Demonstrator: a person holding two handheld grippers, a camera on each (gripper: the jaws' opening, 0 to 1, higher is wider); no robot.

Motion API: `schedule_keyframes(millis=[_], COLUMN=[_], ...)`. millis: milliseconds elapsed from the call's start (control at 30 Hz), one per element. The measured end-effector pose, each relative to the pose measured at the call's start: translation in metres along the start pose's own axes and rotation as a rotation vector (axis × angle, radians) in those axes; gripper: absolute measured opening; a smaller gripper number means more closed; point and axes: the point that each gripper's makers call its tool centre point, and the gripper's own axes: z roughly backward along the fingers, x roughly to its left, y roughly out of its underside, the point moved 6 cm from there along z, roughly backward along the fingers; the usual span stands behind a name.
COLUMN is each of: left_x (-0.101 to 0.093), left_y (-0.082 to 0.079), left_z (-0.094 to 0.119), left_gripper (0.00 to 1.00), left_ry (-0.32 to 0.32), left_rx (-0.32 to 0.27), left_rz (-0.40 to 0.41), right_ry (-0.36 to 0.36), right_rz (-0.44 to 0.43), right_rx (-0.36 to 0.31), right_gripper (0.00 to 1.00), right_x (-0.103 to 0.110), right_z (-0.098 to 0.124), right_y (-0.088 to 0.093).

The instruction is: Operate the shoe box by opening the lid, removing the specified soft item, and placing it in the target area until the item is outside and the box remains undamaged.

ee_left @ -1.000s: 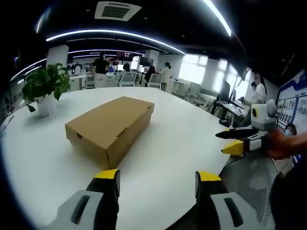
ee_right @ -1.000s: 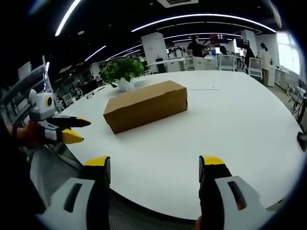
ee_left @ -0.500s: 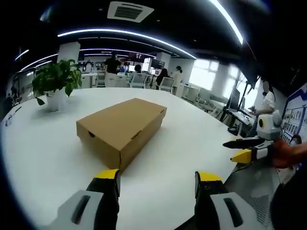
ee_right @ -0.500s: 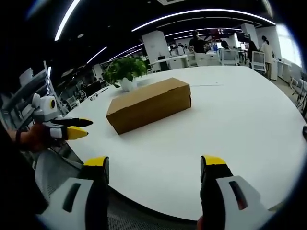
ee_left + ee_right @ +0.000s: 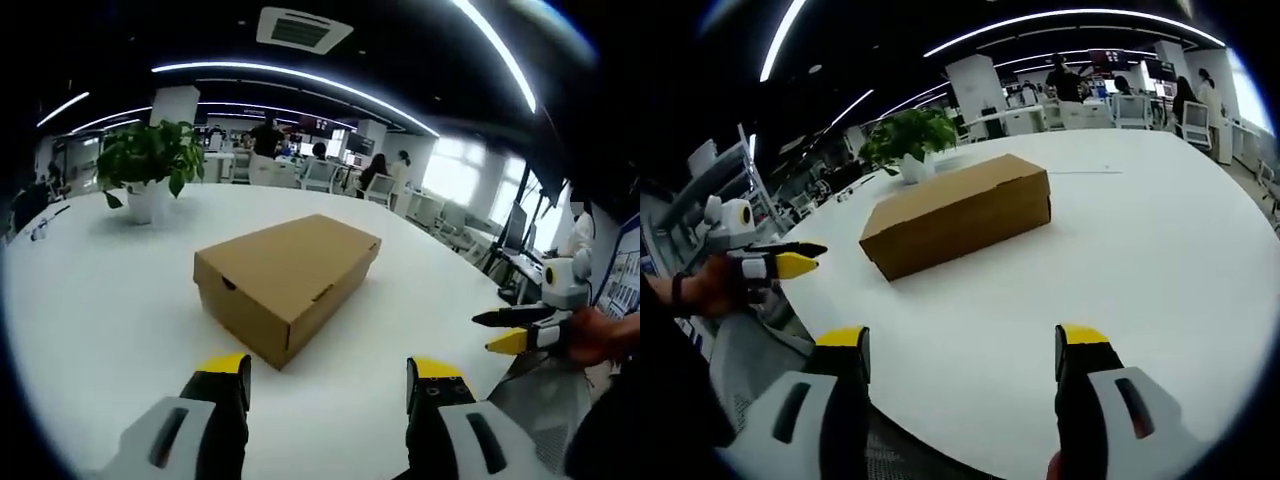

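Note:
A brown cardboard shoe box (image 5: 288, 281) (image 5: 958, 211) lies with its lid down on a round white table (image 5: 90, 310) (image 5: 1140, 280). My left gripper (image 5: 328, 372) is open near the table's front edge, short of the box, nothing between its yellow-tipped jaws. My right gripper (image 5: 960, 345) is open too, over the table edge and apart from the box. In the left gripper view, the right gripper (image 5: 517, 331) shows at the right, held by a hand. In the right gripper view, the left gripper (image 5: 780, 260) shows at the left, also in a hand. The box's contents are hidden.
A potted green plant (image 5: 150, 170) (image 5: 908, 142) stands on the table behind the box. Office desks, chairs and several people fill the background. A mesh chair back (image 5: 750, 360) sits low beside the table edge.
Both cameras have moved in toward the table, so the box looks larger and nearer. The box itself has not moved and its lid stays down. Both grippers stay open.

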Motion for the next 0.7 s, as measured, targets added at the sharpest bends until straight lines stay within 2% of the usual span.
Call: schedule_keyframes(millis=[167,333,467,700], left_x=[0.006,0.01,0.016,0.022], left_y=[-0.001,-0.001,-0.002,-0.005], left_z=[0.0,-0.003,-0.006,-0.011], left_gripper=[0.64,0.63,0.62,0.61], left_ry=[-0.037,-0.07,-0.089,-0.12], left_rx=[-0.002,0.005,0.008,0.0], left_rz=[0.014,-0.005,0.003,0.023], right_ry=[-0.017,-0.031,-0.04,-0.047], right_rz=[0.002,0.014,0.028,0.012], right_rx=[-0.003,-0.004,0.008,-0.01], right_gripper=[0.71,0.7,0.7,0.69], right_x=[-0.013,-0.029,-0.044,-0.067], right_z=[-0.015,-0.032,-0.049,-0.08], right_y=[-0.014,-0.031,-0.043,-0.069])
